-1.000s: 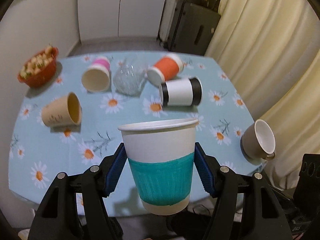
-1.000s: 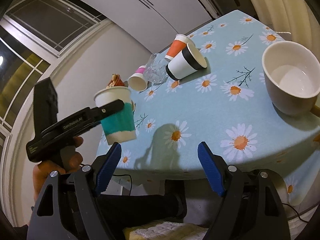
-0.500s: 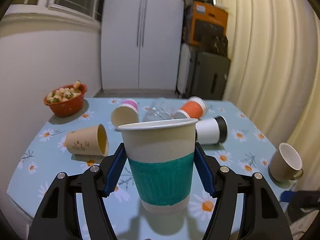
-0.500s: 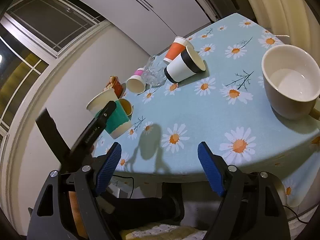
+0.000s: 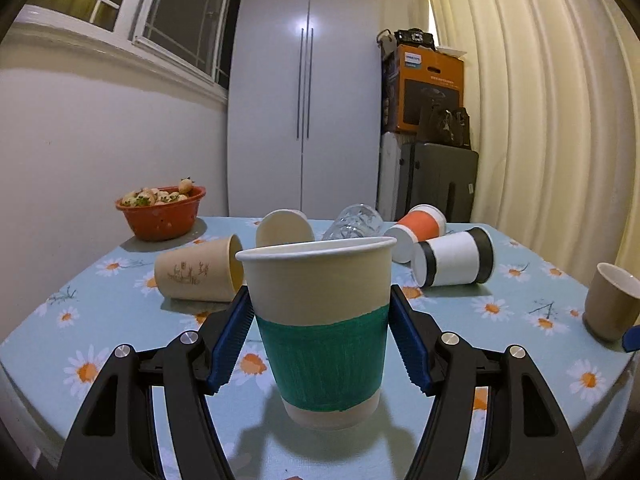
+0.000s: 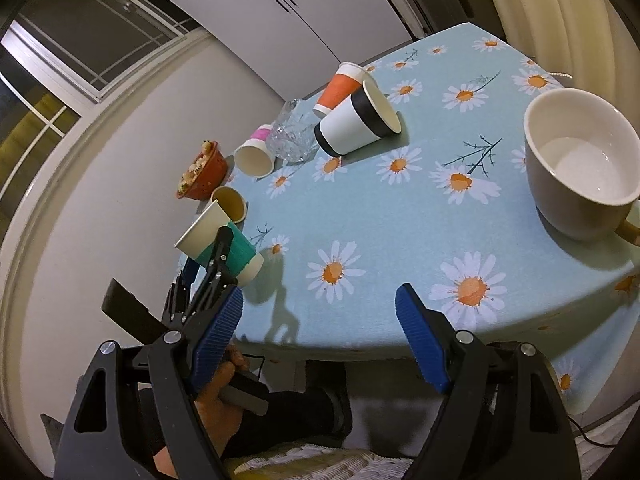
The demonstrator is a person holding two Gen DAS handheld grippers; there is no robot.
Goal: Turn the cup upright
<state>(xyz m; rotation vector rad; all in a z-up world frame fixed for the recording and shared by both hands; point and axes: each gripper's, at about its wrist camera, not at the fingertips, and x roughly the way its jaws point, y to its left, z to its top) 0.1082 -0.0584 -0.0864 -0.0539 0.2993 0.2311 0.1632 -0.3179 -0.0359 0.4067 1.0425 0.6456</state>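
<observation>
My left gripper (image 5: 320, 340) is shut on a white paper cup with a teal band (image 5: 320, 328). The cup is upright, mouth up, its base at or just above the daisy tablecloth (image 5: 520, 344) near the table's front edge. In the right wrist view the same cup (image 6: 224, 246) and left gripper (image 6: 218, 268) show at the table's left front corner. My right gripper (image 6: 320, 336) is open and empty, off the front edge of the table.
Several cups lie on their sides further back: a kraft cup (image 5: 200, 270), a pink-banded cup (image 5: 284, 232), a clear glass (image 5: 352, 220), an orange cup (image 5: 416, 230), a black-and-white cup (image 5: 454, 262). A beige mug (image 5: 612, 300) stands upright at right. A red bowl (image 5: 162, 212) is back left.
My left gripper has lowered and levelled with the teal cup, bringing it down from above the table to the tablecloth. The right gripper has hardly moved.
</observation>
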